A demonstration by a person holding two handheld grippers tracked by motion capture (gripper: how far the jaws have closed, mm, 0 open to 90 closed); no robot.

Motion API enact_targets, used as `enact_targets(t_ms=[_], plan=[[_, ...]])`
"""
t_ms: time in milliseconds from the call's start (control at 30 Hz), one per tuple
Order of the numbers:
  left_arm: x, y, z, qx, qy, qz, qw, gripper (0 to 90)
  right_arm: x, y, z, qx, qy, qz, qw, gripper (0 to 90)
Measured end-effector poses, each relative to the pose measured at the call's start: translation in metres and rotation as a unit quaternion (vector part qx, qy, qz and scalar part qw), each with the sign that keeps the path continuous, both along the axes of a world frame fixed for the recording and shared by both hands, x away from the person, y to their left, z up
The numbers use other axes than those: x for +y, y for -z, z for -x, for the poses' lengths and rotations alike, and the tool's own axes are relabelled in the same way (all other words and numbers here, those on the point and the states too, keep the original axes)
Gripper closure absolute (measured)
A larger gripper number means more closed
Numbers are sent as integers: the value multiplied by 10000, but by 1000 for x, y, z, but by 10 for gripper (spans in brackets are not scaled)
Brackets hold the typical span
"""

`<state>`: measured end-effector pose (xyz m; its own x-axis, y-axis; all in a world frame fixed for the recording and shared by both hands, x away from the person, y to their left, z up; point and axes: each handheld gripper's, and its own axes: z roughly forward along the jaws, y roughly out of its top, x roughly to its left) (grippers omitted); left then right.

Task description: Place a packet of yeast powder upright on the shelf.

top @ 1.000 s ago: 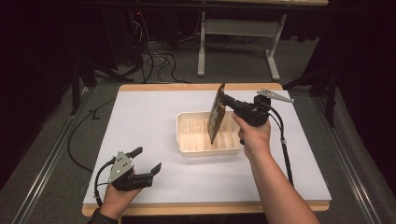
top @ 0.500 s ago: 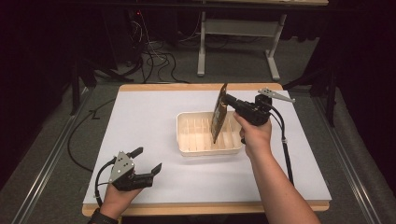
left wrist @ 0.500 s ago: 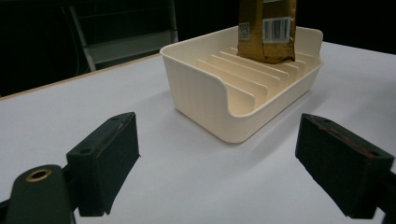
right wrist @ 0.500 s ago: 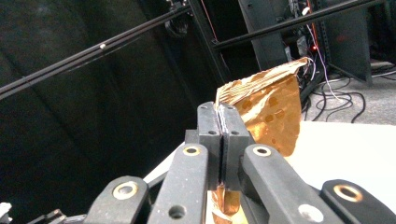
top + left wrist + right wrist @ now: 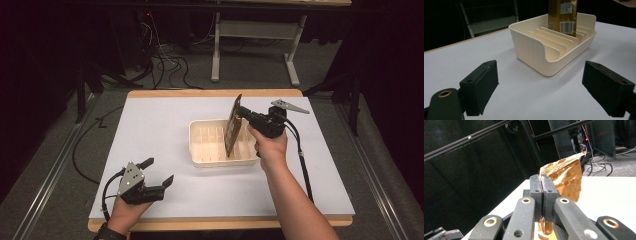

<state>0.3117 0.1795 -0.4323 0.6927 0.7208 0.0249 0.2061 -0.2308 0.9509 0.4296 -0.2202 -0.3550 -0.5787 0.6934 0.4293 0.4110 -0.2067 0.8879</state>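
The right tongs are clenched on the top edge of a flat gold packet, pinching the foil between the two black jaws, as the right gripper view shows with the jaws pressed together on the crinkled foil. The packet hangs upright, slightly tilted, with its lower end down inside a cream rack that sits on the white desk a little right of centre. The rack is a shallow tray with raised walls and a row of thin dividers across its floor. In the left gripper view the packet stands among the dividers toward the far end of the rack, its barcode and printed label facing the camera; which slot it sits in I cannot tell. The right hand grips the tool from just beside the rack's right wall, with the cable trailing back along the forearm.

The left tongs are released, jaws spread wide with nothing between them. They rest low near the front left edge of the desk, well apart from the rack, held by the left hand and pointing toward the rack. In the left gripper view both black pads frame bare white desk in front of the rack.
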Motion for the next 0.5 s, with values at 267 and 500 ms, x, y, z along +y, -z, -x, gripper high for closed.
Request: enact_targets(t_ms=[267, 500], plan=[[-1, 0, 0, 4, 10, -9, 10000, 139, 0, 10, -1, 57, 26, 7, 10000, 898], [0, 0, 0, -3, 19, -18, 10000, 139, 4, 17, -3, 120, 4, 46, 9999, 895]])
